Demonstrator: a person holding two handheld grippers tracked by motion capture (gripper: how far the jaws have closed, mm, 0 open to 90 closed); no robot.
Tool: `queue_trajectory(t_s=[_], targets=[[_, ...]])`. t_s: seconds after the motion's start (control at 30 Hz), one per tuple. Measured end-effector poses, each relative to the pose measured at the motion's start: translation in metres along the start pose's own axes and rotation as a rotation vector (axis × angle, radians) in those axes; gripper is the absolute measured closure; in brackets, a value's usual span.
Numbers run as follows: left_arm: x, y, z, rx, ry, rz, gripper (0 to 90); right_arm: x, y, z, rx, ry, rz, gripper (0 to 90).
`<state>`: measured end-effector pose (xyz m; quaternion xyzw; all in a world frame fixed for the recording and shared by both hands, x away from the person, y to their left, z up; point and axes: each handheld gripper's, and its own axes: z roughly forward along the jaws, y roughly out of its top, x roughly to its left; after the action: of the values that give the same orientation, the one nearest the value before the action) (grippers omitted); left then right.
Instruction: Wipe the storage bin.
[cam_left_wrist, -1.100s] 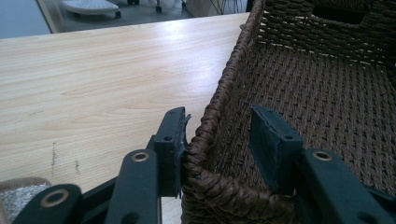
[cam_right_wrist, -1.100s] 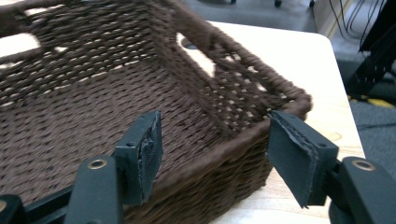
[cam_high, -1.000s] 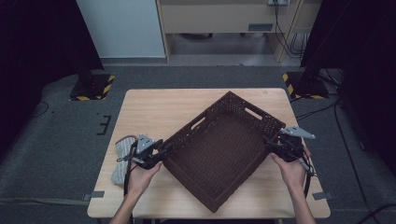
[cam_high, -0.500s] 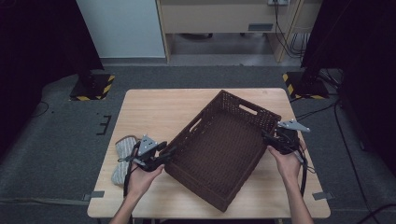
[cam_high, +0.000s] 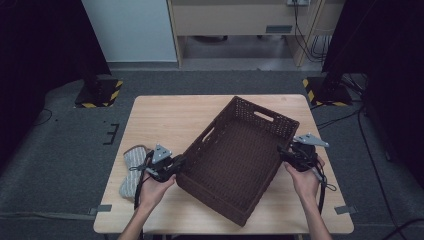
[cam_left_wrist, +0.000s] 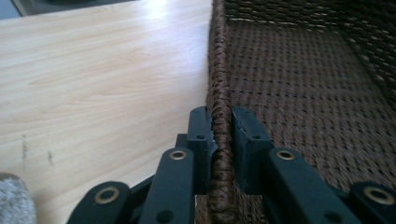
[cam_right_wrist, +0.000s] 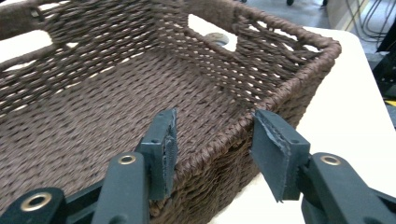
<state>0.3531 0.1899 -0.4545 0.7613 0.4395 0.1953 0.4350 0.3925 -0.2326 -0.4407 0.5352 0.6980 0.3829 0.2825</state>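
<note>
With the left claw (cam_left_wrist: 223, 135) clenched on the basket (cam_high: 240, 160) rim and the right claw (cam_right_wrist: 212, 140) just closing astride the opposite rim, not yet gripping, lifting likely needs both holding.

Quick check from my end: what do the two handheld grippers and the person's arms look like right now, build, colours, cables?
Both grippers are black linkage tools. The left gripper has brass-coloured rivets along its links and flat rectangular pads. The right gripper has the same rivets and dark grey-green pads. Each carries a grey three-cornered plate on top and trails a black cable. The person's forearms are bare, no sleeves visible.
</note>
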Motion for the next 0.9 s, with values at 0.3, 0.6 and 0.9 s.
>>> queue_trajectory(t_s=[0.3,0.6,0.9], targets=[[-0.002,0.005,-0.004,-0.046,0.008,0.015,68.6,-0.002,0.008,0.014,-0.019,0.009,0.013,48.1],[-0.004,0.007,0.0,-0.026,-0.007,0.027,77.2,0.012,-0.004,-0.003,-0.003,0.045,-0.028,51.0],[-0.016,0.0,-0.005,-0.012,-0.018,0.032,74.7,0.01,0.005,0.013,-0.01,0.009,-0.03,57.9]])
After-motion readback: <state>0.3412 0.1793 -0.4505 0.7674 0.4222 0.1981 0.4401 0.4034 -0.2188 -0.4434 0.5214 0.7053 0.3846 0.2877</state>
